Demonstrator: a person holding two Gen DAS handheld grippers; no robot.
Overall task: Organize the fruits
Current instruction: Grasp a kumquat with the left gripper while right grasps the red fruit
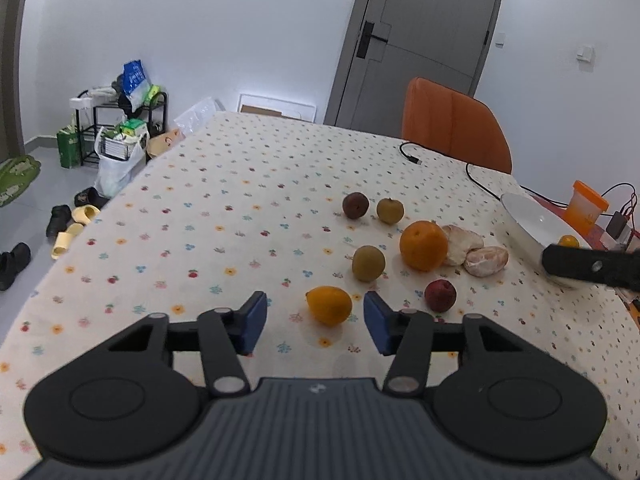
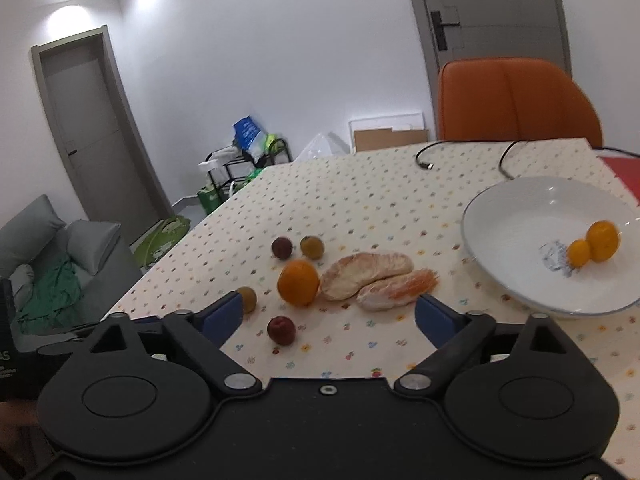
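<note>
While the left claw (image 1: pixel 315 322) hangs low over the desk (image 1: pixel 224 200) with its blue pads apart and gripping nothing, a small orange (image 1: pixel 329 305) lies just ahead of the gap, a little toward the right pad. It looks firm, round and light, with a waxy, faintly dimpled rind that could roll or slip, so I would take it across its widest middle, pads square to the sides. The right claw (image 2: pixel 329 317) is wide open and empty too, above the peeled segments (image 2: pixel 376 276), which look soft, papery and easily crushed. Beside them sit a large orange (image 2: pixel 298 282), two dark red plums (image 2: pixel 281 330) and brownish-green fruits (image 1: pixel 368 263), all smooth and hard-looking. A glossy white bowl (image 2: pixel 520 216) to the right already holds two small oranges. The desk's dotted cloth looks thin and may shift under a dragging pad.
</note>
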